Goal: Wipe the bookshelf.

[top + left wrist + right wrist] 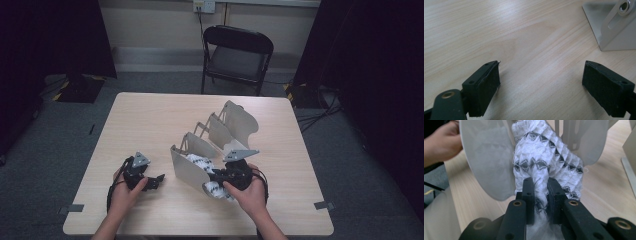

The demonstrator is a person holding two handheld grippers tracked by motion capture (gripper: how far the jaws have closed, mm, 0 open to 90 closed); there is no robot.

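White sock (541,157) with black zigzags is pinched tight in my right gripper (541,195), at the rack's (187,167) front slot near the table's (150,120) near edge. My left gripper (541,85) rests wide open, holding nothing. Sock is not out yet.

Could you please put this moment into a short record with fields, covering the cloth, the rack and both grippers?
cloth: white knit with black zigzag bands, bunched in the rack's nearest slot
rack: pale metal divider rack on the table
right gripper: shut on cloth, fingers pinching a fold
left gripper: open, nothing between its fingers, low over bare table left of the rack
chair: black folding chair beyond the table
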